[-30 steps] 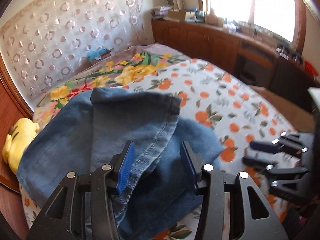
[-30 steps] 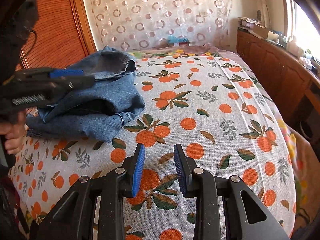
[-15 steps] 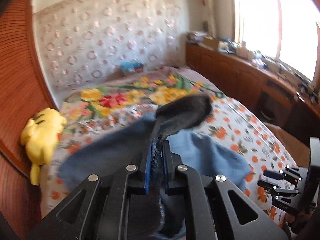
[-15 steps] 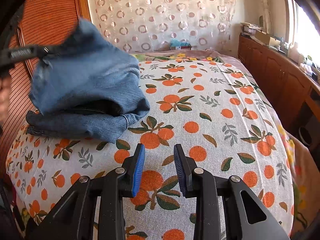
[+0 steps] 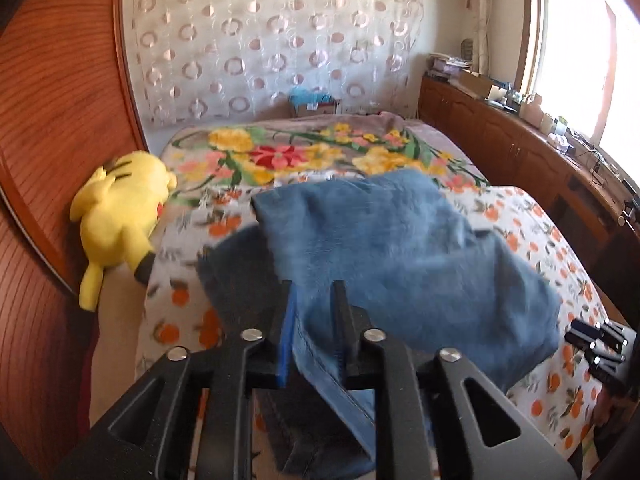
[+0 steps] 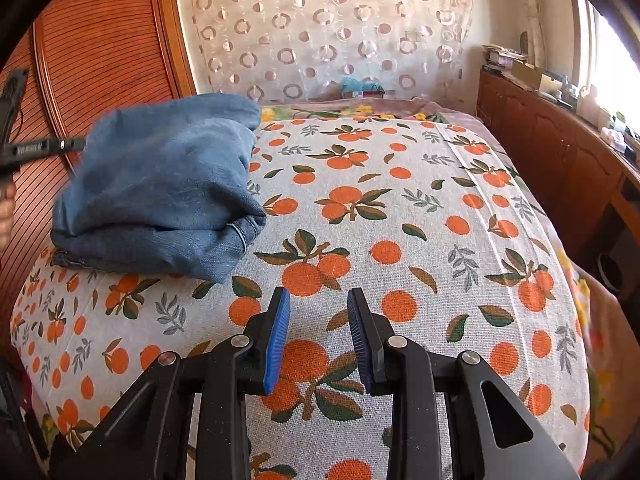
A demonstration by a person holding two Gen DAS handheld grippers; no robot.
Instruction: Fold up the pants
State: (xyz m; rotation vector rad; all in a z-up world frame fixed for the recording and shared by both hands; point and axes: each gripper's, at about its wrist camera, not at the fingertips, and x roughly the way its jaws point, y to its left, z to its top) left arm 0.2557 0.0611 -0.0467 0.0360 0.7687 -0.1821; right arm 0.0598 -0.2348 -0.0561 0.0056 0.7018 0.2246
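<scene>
The left gripper [image 5: 314,328] is in the middle of laying a fold over: a hemmed edge of the jeans [image 5: 400,256] runs between its blue pads, and its jaws have just been opening, so the denim looks let go or nearly so rather than pinched. Whether a pad is touching the cloth I cannot tell through the blur. The jeans sit as a thick folded bundle just ahead of this gripper and to its right, on the orange-print bedspread [image 6: 400,208], with a yellow plush toy [image 5: 120,216] off to its left by the wooden wall.

The right gripper [image 6: 318,336] hovers over bare bedspread, jaws parted and empty; the bundle [image 6: 160,196] lies ahead of it and to its left, apart from it.

Judging by the puffed top layer, the fold is nearly placed. Next the left gripper should back clear of the hem, then the layer needs pressing flat and squaring.
</scene>
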